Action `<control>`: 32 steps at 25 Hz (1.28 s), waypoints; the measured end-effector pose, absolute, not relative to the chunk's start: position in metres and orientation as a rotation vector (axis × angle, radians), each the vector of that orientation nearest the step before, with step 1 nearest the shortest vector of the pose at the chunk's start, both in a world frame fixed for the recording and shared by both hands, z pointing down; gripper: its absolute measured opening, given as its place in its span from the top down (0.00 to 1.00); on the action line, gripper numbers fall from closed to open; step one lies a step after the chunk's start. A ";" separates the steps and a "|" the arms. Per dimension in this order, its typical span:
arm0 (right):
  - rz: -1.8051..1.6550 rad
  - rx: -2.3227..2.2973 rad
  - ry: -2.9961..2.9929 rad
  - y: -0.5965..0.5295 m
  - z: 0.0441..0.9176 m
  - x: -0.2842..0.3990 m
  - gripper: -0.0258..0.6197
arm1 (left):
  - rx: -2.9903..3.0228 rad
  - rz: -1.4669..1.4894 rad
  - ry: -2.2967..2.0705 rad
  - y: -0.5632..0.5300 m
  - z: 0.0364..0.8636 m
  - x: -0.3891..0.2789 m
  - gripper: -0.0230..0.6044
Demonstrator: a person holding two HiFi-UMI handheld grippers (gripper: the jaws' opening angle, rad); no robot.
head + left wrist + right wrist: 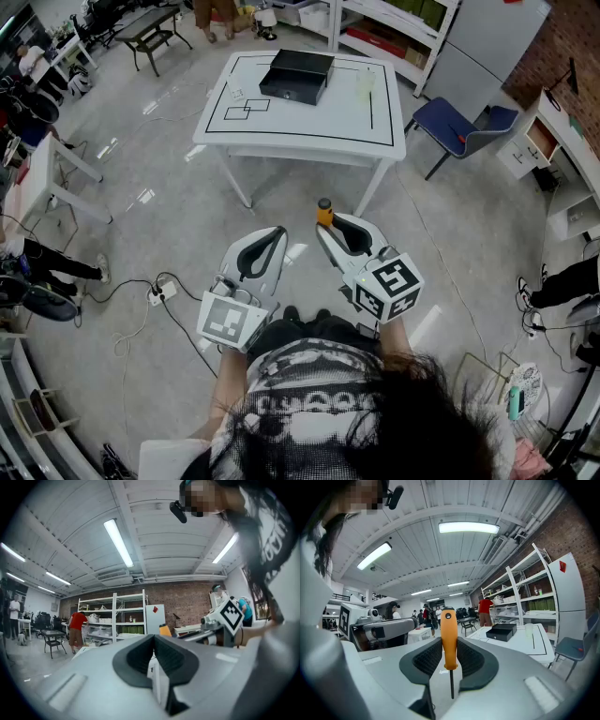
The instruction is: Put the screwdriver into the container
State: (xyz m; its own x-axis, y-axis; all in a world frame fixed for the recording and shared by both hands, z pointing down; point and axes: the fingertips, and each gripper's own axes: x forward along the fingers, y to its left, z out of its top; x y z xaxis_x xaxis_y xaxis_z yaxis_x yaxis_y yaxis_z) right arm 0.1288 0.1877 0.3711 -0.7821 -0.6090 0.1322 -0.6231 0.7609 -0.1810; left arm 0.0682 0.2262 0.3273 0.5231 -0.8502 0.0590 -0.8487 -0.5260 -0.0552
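Note:
My right gripper [330,223] is shut on an orange-handled screwdriver [324,212]. In the right gripper view the screwdriver [449,637] stands upright between the dark pads, with its thin shaft pointing back toward the camera. My left gripper [272,236] hangs beside it at the same height, jaws together with nothing between them [153,644]. The black open container [296,75] sits on the far half of a white table [309,120], well ahead of both grippers. The right gripper view shows that container [501,632] small, at the right.
A translucent cup [366,82] stands on the table right of the container. A blue chair [459,127] is at the table's right. A power strip with cables [161,292] lies on the floor at the left. Shelving [384,28] and people stand farther off.

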 end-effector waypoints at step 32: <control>0.380 0.974 -2.858 0.062 0.414 0.113 0.80 | -2.739 -0.193 1.513 0.095 0.354 0.054 0.96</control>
